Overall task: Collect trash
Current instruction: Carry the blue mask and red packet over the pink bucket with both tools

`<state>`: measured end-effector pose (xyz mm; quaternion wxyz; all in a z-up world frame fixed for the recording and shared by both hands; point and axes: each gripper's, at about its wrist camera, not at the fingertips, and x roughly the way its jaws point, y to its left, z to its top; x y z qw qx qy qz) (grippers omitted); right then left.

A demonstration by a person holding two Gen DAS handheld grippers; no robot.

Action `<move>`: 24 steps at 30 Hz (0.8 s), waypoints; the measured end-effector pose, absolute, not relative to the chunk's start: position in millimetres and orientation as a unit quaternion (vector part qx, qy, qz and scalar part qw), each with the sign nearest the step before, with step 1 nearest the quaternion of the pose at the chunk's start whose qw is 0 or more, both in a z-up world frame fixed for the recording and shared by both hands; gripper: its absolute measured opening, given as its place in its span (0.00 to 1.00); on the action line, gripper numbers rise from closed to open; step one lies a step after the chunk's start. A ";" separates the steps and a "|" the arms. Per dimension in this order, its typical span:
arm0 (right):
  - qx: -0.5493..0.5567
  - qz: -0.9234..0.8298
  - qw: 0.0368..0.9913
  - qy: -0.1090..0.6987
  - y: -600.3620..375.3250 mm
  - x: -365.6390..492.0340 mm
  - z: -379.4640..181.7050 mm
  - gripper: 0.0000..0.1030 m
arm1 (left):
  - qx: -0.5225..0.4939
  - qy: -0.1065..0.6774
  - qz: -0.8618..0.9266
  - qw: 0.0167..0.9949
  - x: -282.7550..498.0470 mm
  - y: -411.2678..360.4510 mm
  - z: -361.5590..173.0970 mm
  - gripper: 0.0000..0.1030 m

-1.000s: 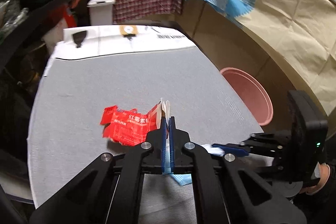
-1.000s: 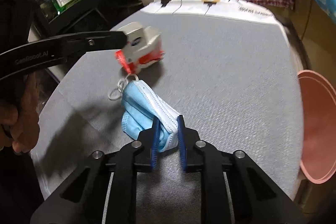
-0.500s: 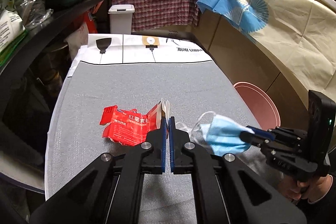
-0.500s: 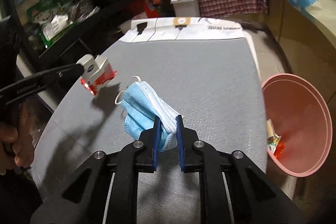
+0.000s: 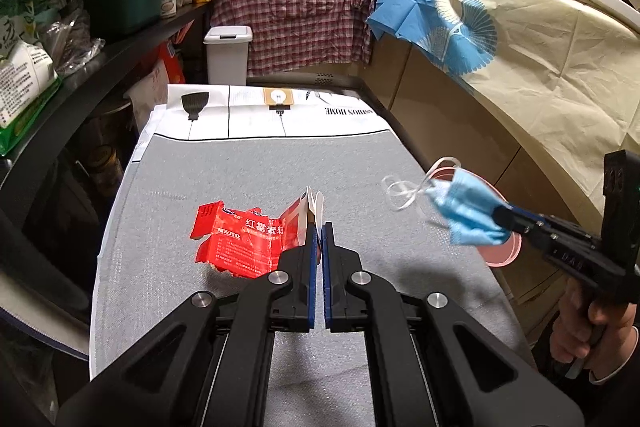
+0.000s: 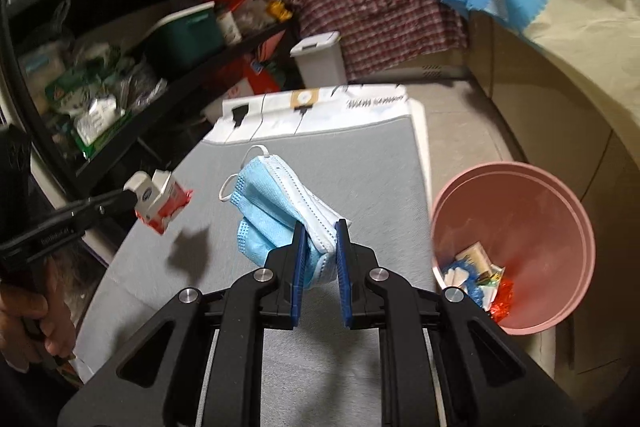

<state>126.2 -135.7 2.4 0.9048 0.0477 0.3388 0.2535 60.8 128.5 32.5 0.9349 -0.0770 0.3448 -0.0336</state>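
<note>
My left gripper (image 5: 318, 227) is shut on the flap of a flattened red and white carton (image 5: 244, 241), which hangs in the air above the grey table cover (image 5: 240, 167). The right wrist view shows the same carton (image 6: 160, 201) at the left gripper's tip. My right gripper (image 6: 319, 227) is shut on a crumpled blue face mask (image 6: 272, 203), held up over the table's right side with its ear loops dangling. From the left wrist view the mask (image 5: 466, 213) hangs near the table's right edge. A pink bin (image 6: 516, 247) stands on the floor to the right, with several scraps inside.
Dark shelves (image 5: 80, 27) packed with bags and a green box run along the left. A white lidded bin (image 5: 228, 55) stands behind the table. A checked shirt (image 5: 296, 7) and a blue and cream cloth (image 5: 500, 39) hang at the back and right. A person's hand (image 5: 588, 343) holds the right gripper.
Both grippers have risen, lifting the mask and the carton off the table. The right gripper has swung toward the pink bin, which now shows fully in its view.
</note>
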 end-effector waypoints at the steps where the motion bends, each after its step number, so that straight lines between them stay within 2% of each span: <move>1: 0.051 0.251 0.907 0.335 -140.5 126.2 7.0 0.15 | -0.077 0.344 -0.034 0.935 60.1 127.9 33.2 0.02; 13: 0.090 0.168 0.926 0.324 -217.2 132.0 46.1 0.15 | -0.072 0.333 -0.053 0.939 53.2 106.0 46.7 0.02; 24: 0.119 0.078 0.937 0.318 -292.0 157.3 48.8 0.15 | -0.051 0.327 -0.104 0.938 67.3 43.1 55.1 0.02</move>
